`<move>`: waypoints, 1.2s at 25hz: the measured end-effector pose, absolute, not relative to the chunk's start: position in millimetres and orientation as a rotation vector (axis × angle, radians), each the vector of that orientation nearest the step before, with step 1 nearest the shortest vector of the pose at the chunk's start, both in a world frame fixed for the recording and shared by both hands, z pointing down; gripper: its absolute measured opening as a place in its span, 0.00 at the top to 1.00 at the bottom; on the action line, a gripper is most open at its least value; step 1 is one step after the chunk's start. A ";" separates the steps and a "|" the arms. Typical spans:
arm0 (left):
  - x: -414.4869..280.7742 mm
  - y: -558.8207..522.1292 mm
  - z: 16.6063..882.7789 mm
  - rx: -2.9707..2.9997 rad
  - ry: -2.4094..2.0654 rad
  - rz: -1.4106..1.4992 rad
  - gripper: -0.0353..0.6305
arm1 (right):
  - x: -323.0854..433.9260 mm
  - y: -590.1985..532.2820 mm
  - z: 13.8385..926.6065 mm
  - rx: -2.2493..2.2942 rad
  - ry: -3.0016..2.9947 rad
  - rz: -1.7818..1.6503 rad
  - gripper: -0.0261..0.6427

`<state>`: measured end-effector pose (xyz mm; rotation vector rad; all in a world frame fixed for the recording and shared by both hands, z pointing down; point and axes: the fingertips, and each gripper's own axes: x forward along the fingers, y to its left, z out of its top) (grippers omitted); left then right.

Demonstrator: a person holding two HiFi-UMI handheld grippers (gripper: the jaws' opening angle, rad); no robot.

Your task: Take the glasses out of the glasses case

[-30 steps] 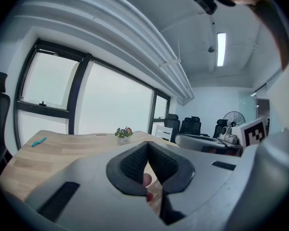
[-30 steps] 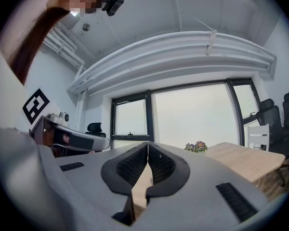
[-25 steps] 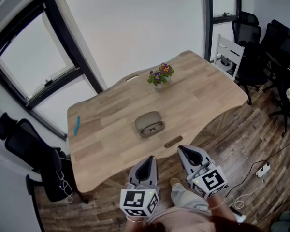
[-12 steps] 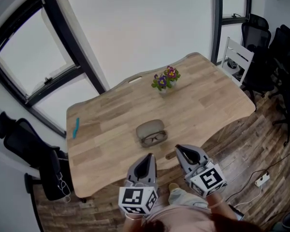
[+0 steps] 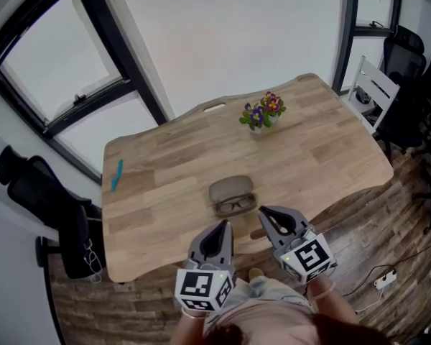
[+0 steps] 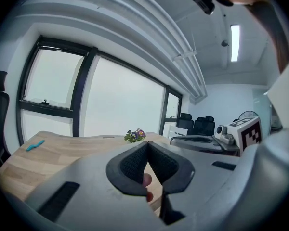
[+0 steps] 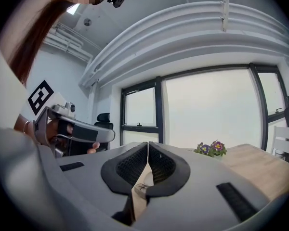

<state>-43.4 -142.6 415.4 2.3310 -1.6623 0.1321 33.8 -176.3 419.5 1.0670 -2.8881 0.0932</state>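
An open grey glasses case point(image 5: 231, 194) lies near the front edge of the wooden table point(image 5: 165, 185), with dark-framed glasses point(image 5: 235, 206) resting in its near half. My left gripper point(image 5: 219, 229) is held shut just short of the table's front edge, left of the case. My right gripper point(image 5: 267, 215) is shut too, its tip close to the case's front right. Through the gap under the right gripper's point(image 7: 148, 146) jaws a bit of the case point(image 7: 140, 187) shows. The left gripper point(image 6: 147, 145) holds nothing in its own view.
A small pot of purple and yellow flowers point(image 5: 263, 111) stands at the table's back right. A teal pen point(image 5: 116, 175) lies at the left edge. Black office chairs point(image 5: 39, 192) stand to the left, a white chair point(image 5: 373, 95) and more black chairs to the right.
Both grippers have come forward toward the table edge and the case. The view has shifted, so the table sits closer and more centred. Both stay shut.
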 end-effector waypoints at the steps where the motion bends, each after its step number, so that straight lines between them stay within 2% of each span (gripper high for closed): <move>1: -45.3 -144.4 416.1 2.328 -1.665 0.136 0.94 | 31.1 -179.3 420.6 1.052 -2.886 0.088 0.96; 30: -120.3 -226.7 432.9 2.332 -1.613 0.157 0.95 | -46.1 -244.2 515.9 0.625 -2.641 -0.031 0.94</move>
